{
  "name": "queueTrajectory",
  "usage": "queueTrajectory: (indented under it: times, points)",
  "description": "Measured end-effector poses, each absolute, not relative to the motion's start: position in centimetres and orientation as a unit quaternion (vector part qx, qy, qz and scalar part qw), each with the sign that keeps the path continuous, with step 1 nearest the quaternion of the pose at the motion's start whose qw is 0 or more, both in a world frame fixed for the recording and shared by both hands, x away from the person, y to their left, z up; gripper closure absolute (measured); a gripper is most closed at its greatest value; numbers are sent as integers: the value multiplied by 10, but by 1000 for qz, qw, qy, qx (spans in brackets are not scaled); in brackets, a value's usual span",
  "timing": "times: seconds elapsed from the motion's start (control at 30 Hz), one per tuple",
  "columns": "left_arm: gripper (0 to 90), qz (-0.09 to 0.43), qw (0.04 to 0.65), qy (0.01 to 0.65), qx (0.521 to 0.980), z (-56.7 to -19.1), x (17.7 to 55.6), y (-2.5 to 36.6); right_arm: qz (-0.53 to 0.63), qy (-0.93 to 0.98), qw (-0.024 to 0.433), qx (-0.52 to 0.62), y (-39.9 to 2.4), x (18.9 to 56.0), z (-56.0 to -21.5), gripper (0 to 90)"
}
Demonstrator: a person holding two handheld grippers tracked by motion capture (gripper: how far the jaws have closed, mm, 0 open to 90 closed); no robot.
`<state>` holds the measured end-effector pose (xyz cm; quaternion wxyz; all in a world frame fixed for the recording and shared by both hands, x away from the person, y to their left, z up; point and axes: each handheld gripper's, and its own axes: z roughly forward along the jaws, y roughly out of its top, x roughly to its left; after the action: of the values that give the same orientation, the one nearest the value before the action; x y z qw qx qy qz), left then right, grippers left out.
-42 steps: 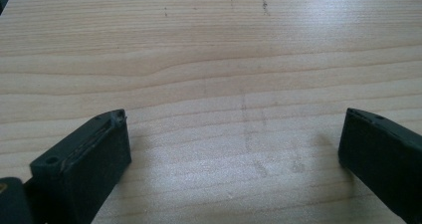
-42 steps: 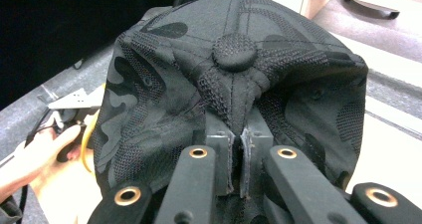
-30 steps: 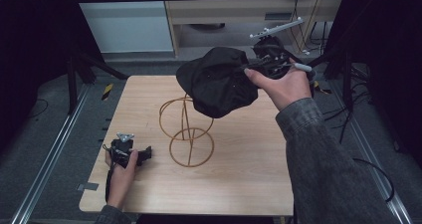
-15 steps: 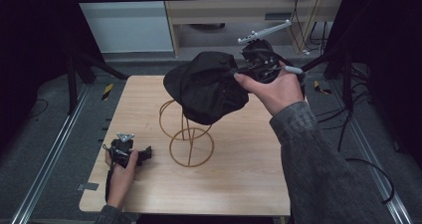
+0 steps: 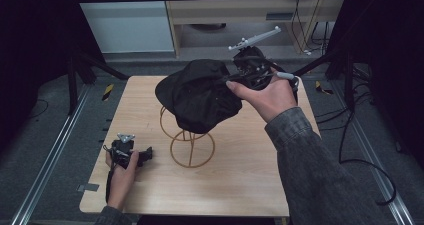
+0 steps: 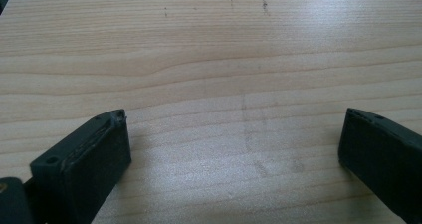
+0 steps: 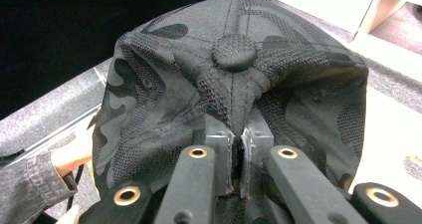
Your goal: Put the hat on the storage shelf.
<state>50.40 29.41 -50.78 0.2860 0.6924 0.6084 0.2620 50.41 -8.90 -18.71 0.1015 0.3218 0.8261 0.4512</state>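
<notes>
Black cap [image 5: 200, 95] is clamped by R gripper [image 7: 238, 139] just above wire stand [image 5: 190, 142]. L gripper [image 5: 127, 152], jaws apart w/ nothing between, is rested on table [image 5: 240, 180] left of stand.

Cap [image 7: 234, 84] is done in dark grey with a black camo print, mesh-textured panels mixed in. Wire stand [image 5: 192, 147] under it is finished in a gold-orange tone. Table [image 5: 250, 180] is light wood grain, jaws are plain black.

I'm working in a lab-style recording bay. The pale wooden table [image 5: 240, 185] stands between metal floor rails [image 5: 45, 170], black frame struts [image 5: 80, 70] and loose black cables [image 5: 360, 150]. A light wooden cabinet [image 5: 240, 15] stands behind.
</notes>
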Motion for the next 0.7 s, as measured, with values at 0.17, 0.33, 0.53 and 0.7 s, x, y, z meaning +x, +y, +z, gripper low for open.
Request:
queueTrajectory:
  times: [0.17, 0.33, 0.53, 0.7]
  points:
    - [0, 261, 286, 608, 694, -508, 504, 294, 449, 829, 93, 319, -86, 503, -192, 851]
    - [0, 260, 287, 606, 695, -508, 504, 294, 449, 831, 90, 317, -83, 503, -195, 851]
    - [0, 260, 287, 606, 695, -508, 504, 294, 449, 833, 84, 313, -75, 505, -200, 850]
    - [0, 261, 287, 606, 695, -508, 504, 294, 449, 834, 79, 311, -70, 505, -203, 849]
